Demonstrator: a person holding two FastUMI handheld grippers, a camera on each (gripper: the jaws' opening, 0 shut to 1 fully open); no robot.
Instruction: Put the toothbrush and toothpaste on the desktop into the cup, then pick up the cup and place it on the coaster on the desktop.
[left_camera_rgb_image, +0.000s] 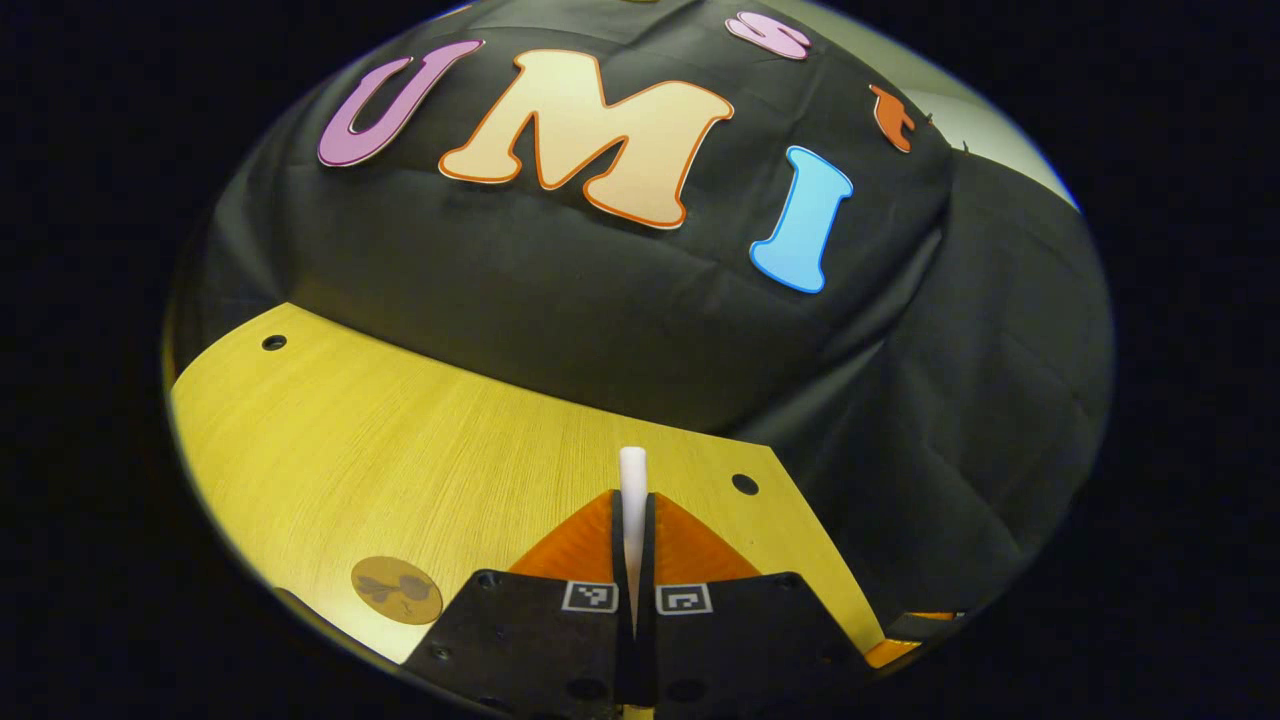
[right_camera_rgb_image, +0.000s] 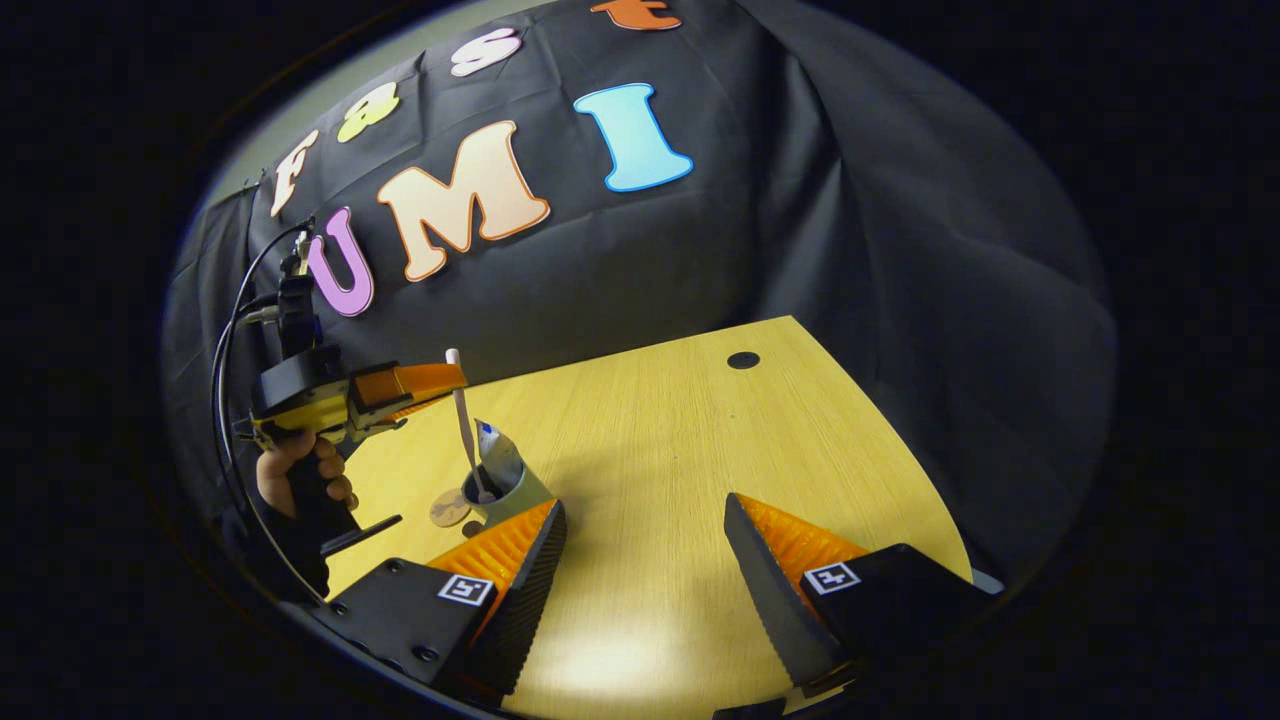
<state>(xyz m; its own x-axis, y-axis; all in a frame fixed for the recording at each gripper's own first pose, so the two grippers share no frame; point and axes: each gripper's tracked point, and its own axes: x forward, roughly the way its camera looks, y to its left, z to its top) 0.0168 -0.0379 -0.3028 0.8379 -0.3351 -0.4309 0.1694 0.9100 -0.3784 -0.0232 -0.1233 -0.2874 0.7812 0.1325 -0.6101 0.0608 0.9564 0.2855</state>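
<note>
Left gripper (left_camera_rgb_image: 634, 520): its two fingers are pressed together on the white handle of the toothbrush (left_camera_rgb_image: 632, 490), the tip of which stands up above them. In the right gripper view the same left gripper (right_camera_rgb_image: 440, 378), held by a hand (right_camera_rgb_image: 300, 470), sits high on the toothbrush (right_camera_rgb_image: 464, 420). The brush runs down at a slight tilt, its lower end inside the cup (right_camera_rgb_image: 500, 488).

Cup: standing upright on the yellow wooden table (right_camera_rgb_image: 650, 450), near the table's left side as the right gripper view sees it. The toothpaste (right_camera_rgb_image: 488, 440) is already in the cup, its upper end leaning out above the rim beside the toothbrush.

Coaster (right_camera_rgb_image: 450, 508): a round brown disc lying flat on the table just beside the cup's base, on its left in the right gripper view. Whether cup and coaster touch cannot be told. The cup does not stand on it. In the left gripper view the coaster (left_camera_rgb_image: 396, 590) lies on the table (left_camera_rgb_image: 400, 450) to the lower left of the fingers.

Right gripper (right_camera_rgb_image: 645, 560): fingers spread wide apart, holding nothing, low over bare table, with the cup just beyond its left finger.
</note>
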